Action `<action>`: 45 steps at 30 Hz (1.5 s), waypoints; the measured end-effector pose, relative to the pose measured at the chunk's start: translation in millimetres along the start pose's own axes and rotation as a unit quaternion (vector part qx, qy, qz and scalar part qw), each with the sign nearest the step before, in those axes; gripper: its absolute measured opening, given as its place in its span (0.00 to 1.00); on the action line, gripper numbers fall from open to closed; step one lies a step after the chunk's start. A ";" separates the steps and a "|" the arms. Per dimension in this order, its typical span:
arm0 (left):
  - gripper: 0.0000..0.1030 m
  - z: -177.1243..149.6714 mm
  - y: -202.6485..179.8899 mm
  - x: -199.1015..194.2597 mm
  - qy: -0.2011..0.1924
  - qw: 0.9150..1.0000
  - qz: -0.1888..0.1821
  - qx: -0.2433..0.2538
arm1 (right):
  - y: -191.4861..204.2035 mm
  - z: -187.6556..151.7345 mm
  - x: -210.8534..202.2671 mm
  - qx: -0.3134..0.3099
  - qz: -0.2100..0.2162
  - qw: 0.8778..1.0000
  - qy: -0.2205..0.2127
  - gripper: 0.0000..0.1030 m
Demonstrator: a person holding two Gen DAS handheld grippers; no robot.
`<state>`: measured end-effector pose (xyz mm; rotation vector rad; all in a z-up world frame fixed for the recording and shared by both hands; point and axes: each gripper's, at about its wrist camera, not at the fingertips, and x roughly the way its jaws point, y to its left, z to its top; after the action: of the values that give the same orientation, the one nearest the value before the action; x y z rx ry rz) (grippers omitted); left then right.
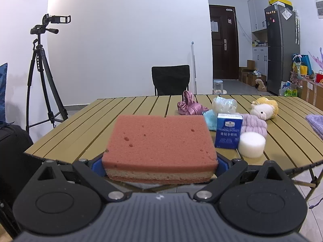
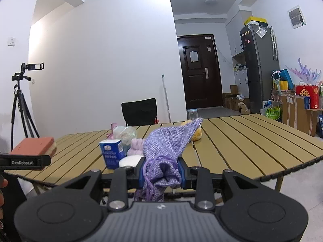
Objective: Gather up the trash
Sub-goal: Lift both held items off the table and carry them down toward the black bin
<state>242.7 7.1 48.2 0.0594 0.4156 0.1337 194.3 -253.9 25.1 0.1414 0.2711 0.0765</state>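
Sponge (image 1: 159, 143), pink over tan, pinched flat between the left gripper (image 1: 160, 166) pads, held over the near edge of the slatted table (image 1: 101, 121). Right gripper (image 2: 161, 173) clamped on a bunched purple knit pouch (image 2: 163, 147), also at the table's near edge. On the table past the sponge: blue tissue pack (image 1: 229, 131), white foam puck (image 1: 251, 144), plush toy (image 1: 264, 107).

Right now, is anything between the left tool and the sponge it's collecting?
No. The left tool is shut on the sponge, nothing between. The tissue box and white pad sit beyond, to its right.
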 end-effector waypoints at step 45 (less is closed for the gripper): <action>0.95 -162.1 5.3 -31.7 0.218 0.975 -0.010 0.035 | -4.9 -138.2 -26.8 0.003 -0.015 0.977 0.210 0.29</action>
<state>147.5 12.7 -86.7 0.0947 0.8593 0.1115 131.2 -243.5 -100.5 0.1267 0.6965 0.0746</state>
